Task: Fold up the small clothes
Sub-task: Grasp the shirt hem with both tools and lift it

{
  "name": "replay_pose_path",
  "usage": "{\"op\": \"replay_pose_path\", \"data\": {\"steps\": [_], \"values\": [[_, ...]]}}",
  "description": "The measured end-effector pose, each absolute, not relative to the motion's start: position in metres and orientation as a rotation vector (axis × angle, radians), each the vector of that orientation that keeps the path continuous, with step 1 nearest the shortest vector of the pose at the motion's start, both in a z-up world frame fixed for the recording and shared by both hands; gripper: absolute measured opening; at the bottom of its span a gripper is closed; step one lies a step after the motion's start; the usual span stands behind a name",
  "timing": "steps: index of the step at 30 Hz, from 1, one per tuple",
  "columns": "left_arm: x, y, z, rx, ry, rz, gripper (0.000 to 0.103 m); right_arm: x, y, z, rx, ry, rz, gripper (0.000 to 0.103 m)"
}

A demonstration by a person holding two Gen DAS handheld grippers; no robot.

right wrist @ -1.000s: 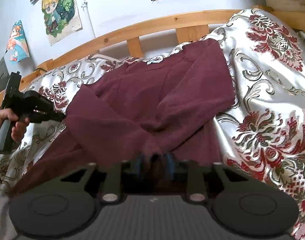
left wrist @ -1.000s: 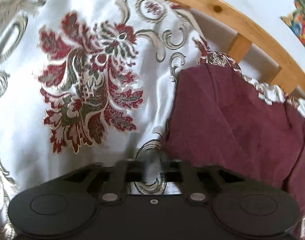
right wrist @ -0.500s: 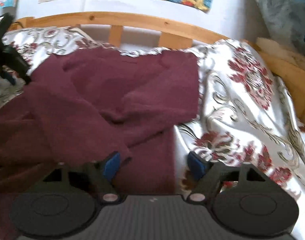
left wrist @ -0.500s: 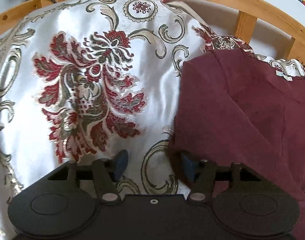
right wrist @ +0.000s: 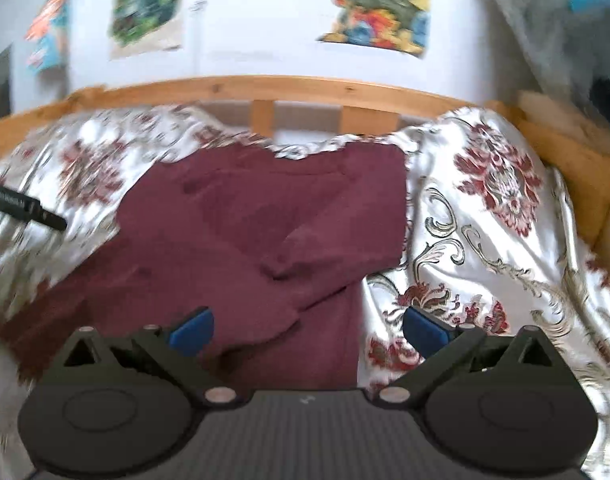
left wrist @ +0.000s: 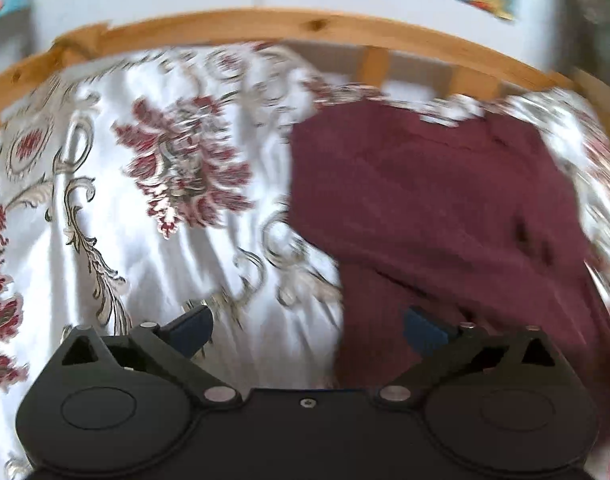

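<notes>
Maroon sweater (right wrist: pixel 265 232) lies sleeves-crossed on bed (right wrist: pixel 485 240); your left gripper (left wrist: pixel 307 330) and right gripper (right wrist: pixel 308 330) fingers just spread wide, empty, freeing cloth for next fold.

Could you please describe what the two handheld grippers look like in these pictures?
Both look alike: the left gripper and right gripper have wide black plastic bodies with two round discs, silver pivot bolts and black linkage arms ending in blue pads. The right one's body top is ribbed.

My left gripper (left wrist: pixel 307 330) and right gripper (right wrist: pixel 308 330) both angle downward, jaws just opened to full width, nothing between the pads.
</notes>
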State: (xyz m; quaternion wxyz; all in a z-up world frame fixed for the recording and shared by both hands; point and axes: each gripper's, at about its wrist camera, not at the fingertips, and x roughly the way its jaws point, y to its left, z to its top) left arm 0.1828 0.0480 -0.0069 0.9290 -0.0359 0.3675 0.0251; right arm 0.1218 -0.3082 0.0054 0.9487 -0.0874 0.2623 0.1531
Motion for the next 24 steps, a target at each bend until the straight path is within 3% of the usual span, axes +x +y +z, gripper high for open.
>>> {"op": "replay_pose_path", "data": {"steps": [12,24], "values": [[0.074,-0.004,-0.031,0.417,0.718,-0.328,0.102,0.063,-0.277,-0.016,-0.54,0.65,0.329,0.103],[0.092,-0.038,-0.074,0.569,0.793,-0.269,0.097,0.071,-0.263,-0.049,-0.631,0.728,0.36,0.103]]}}
